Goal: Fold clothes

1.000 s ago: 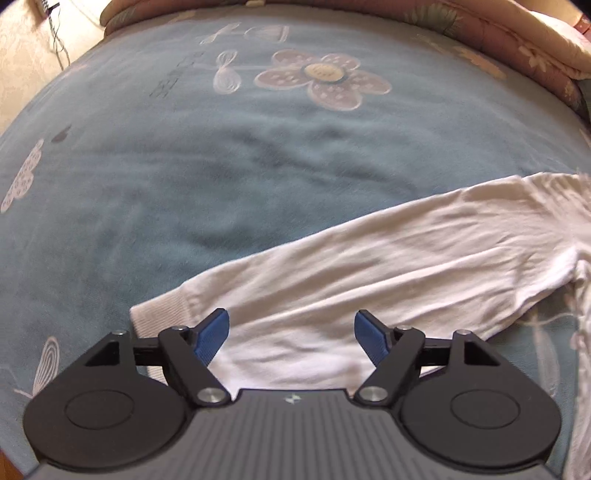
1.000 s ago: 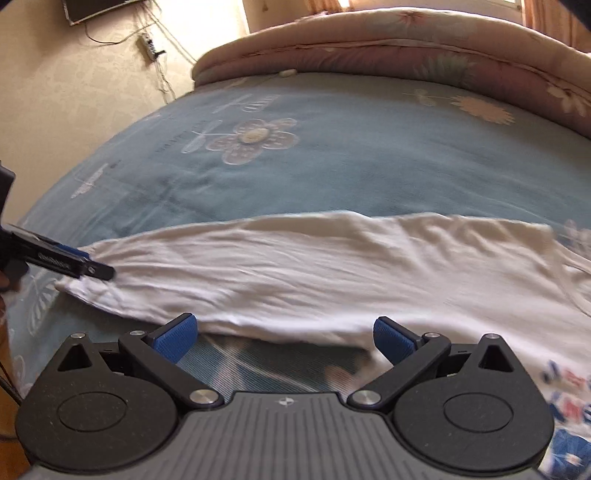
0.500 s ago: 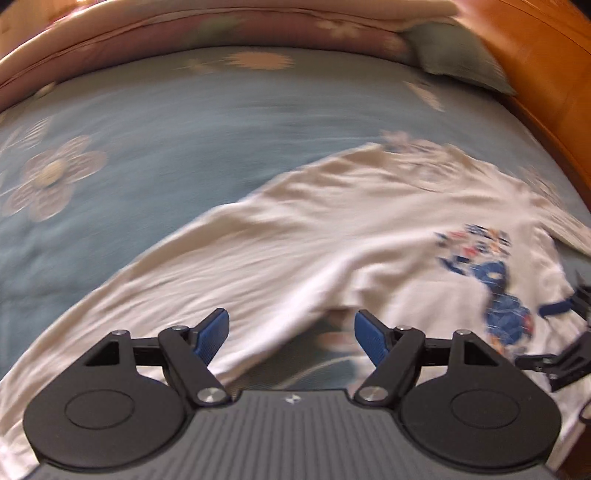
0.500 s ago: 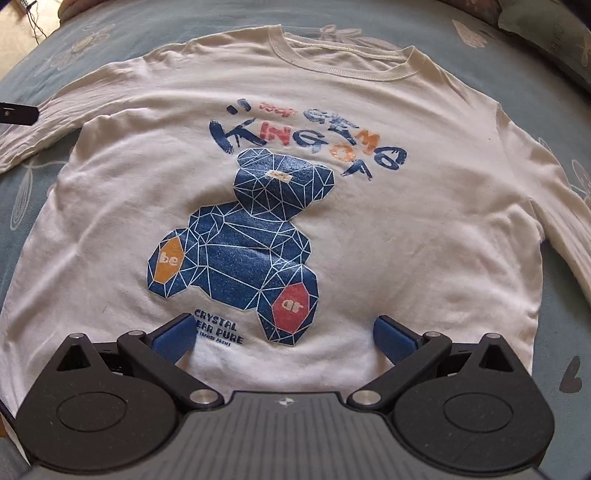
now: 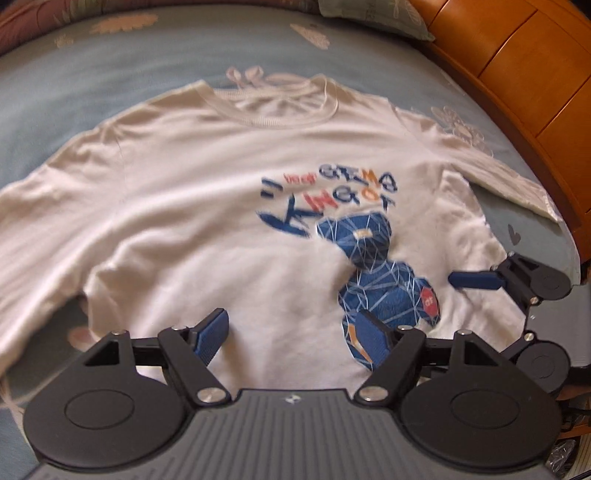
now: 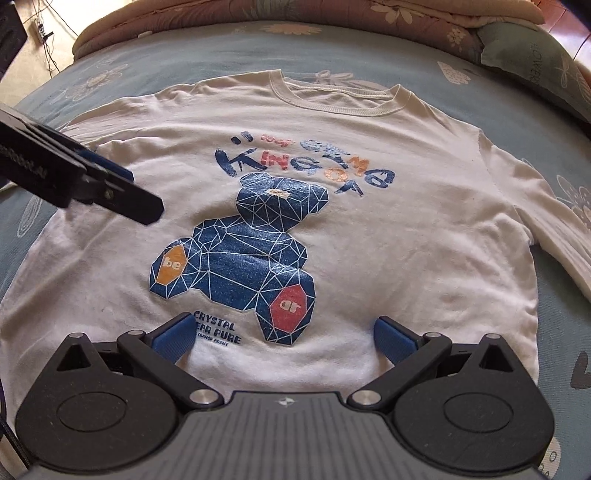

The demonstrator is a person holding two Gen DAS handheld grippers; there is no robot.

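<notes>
From the left wrist camera, a white long-sleeved shirt point(image 5: 207, 206) lies spread flat, front up, on a blue bedspread point(image 5: 92, 66) with pale flower patterns. Its collar point(image 5: 273, 110) points away from the camera and the hem is nearest. A blue bear print point(image 5: 384, 280) sits on the chest under coloured lettering (this view is a little blurred, so the words do not read cleanly). The left gripper point(image 5: 291, 332) hangs over the lower part of the shirt with its blue pads spread wide and nothing between them; whether they touch the cloth I cannot tell. One sleeve runs off to the left edge, and the other sleeve point(image 5: 517, 181) reaches toward a wooden headboard point(image 5: 524, 66) on the right. The right gripper point(image 5: 517, 280) shows at the right, over the shirt's side edge.

From the right wrist camera, the same shirt point(image 6: 424, 229) fills the middle of the bed, the bear print point(image 6: 243, 251) sharp here, with small dark text just below it. The right gripper point(image 6: 284, 336) is above the hem area, its blue pads held wide apart and empty. The left gripper point(image 6: 110, 184) reaches in from the left above the shirt's sleeve side. A folded brownish quilt point(image 6: 295, 14) lies along the far edge of the bed, a green pillow point(image 6: 532, 62) at the upper right.
</notes>
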